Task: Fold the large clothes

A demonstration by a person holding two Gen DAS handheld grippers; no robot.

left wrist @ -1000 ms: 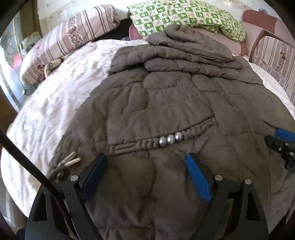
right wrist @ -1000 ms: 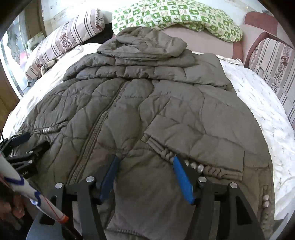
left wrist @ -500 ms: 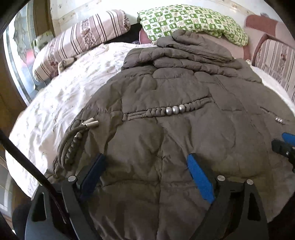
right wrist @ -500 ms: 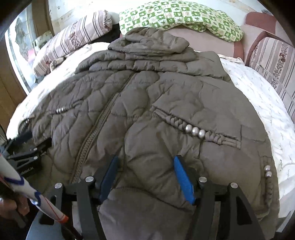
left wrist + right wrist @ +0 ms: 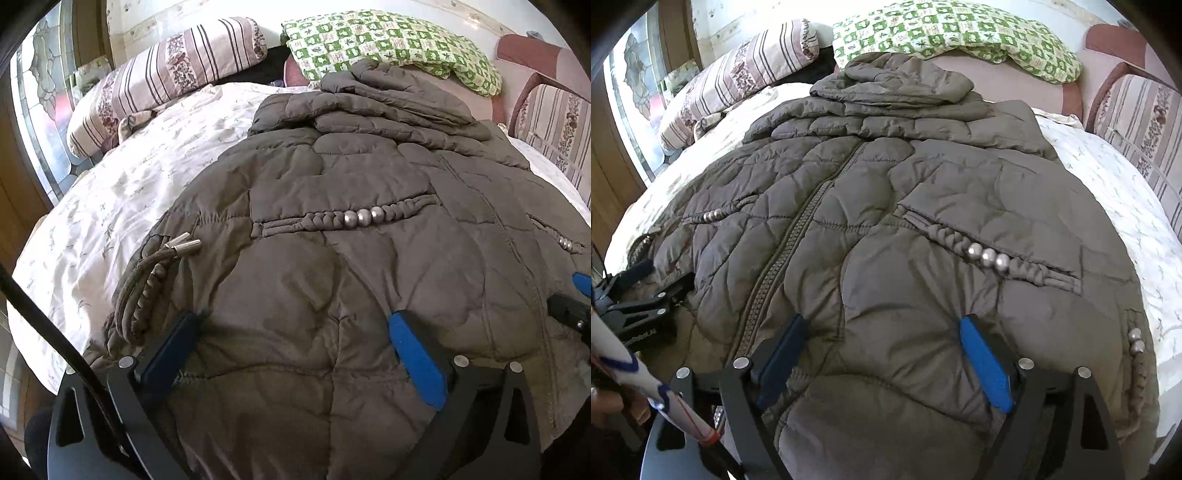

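Both claws newly spread over jacket (image 5: 332,277)

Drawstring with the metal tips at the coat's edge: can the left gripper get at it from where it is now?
Probably yes. The drawstring lies exposed on the coat, just beyond the left gripper, nothing over it. The jaws, having just opened, stand wide with only coat fabric between them.

A quilted brown jacket (image 5: 332,229) lies spread on the white bed (image 5: 122,192), the left gripper (image 5: 295,332) low over its hem, jaws just widened, blue fingers (image 5: 415,354) apart, fabric lying loose between them.
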